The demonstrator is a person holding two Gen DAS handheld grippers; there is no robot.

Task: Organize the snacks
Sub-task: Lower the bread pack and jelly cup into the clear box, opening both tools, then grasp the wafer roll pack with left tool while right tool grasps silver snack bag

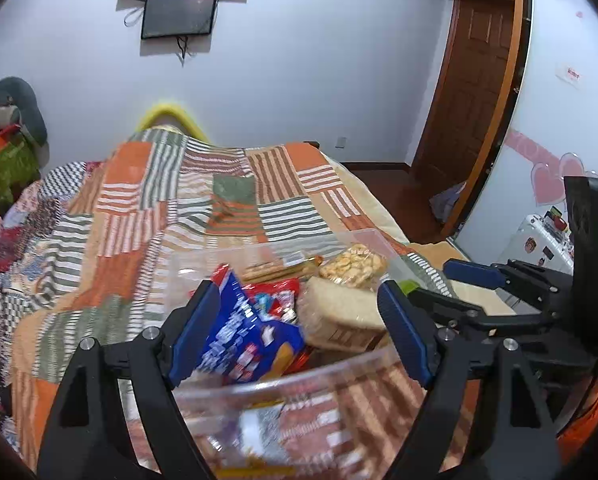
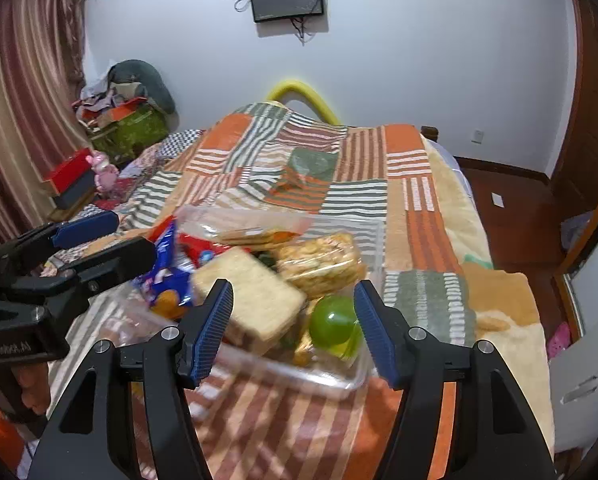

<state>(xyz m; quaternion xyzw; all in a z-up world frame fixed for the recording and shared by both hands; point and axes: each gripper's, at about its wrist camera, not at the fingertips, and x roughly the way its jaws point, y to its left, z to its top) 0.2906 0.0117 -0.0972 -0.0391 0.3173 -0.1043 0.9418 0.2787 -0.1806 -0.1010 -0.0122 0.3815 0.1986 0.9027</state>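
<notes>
Both grippers are held wide open over the clear box (image 2: 339,384) on the blanket (image 2: 427,192), gripping nothing: left gripper (image 1: 299,332) beside the blue packet (image 1: 243,344), right gripper (image 2: 295,328) before the cracker pack (image 2: 255,296), seemingly so snacks already inside can be reached.

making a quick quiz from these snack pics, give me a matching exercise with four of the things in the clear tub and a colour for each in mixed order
Things:
1. snack bag
2. round ball
3. wafer block
4. cracker pack

Colours:
a. pale beige
b. blue with white print
c. golden yellow
d. green

All four sit in the clear tub on the striped blanket.

Pairs: 1-b, 2-d, 3-a, 4-c
</notes>
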